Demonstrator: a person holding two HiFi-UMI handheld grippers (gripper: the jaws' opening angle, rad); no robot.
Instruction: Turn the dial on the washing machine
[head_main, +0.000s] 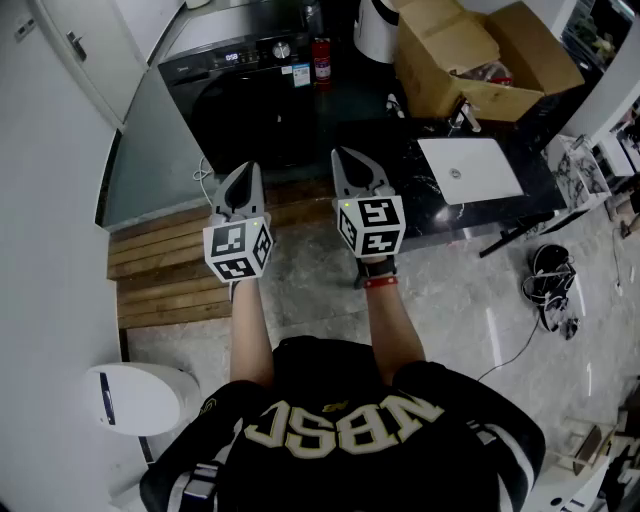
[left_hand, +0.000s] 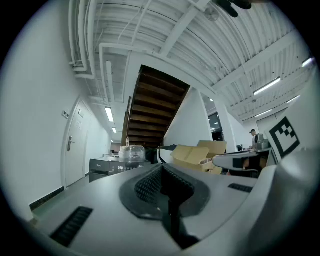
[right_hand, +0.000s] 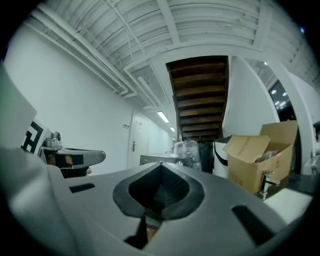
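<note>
The black washing machine (head_main: 235, 95) stands at the far end of the floor, with its round silver dial (head_main: 282, 49) on the top control panel. Both grippers are held level in front of me, well short of the machine. My left gripper (head_main: 247, 170) is shut with nothing in it, and my right gripper (head_main: 348, 153) beside it is also shut and empty. In the left gripper view the machine (left_hand: 107, 164) shows small and far beyond the closed left gripper (left_hand: 161, 169). The right gripper view has the machine (right_hand: 159, 159) far behind the closed right gripper (right_hand: 161, 167).
A wooden step (head_main: 165, 270) lies before the machine. A red canister (head_main: 321, 58) stands by its right side. To the right, a black table (head_main: 430, 215) carries a white laptop (head_main: 470, 170) and an open cardboard box (head_main: 470, 60). Cables (head_main: 550, 285) lie on the floor; a white bin (head_main: 135, 398) is lower left.
</note>
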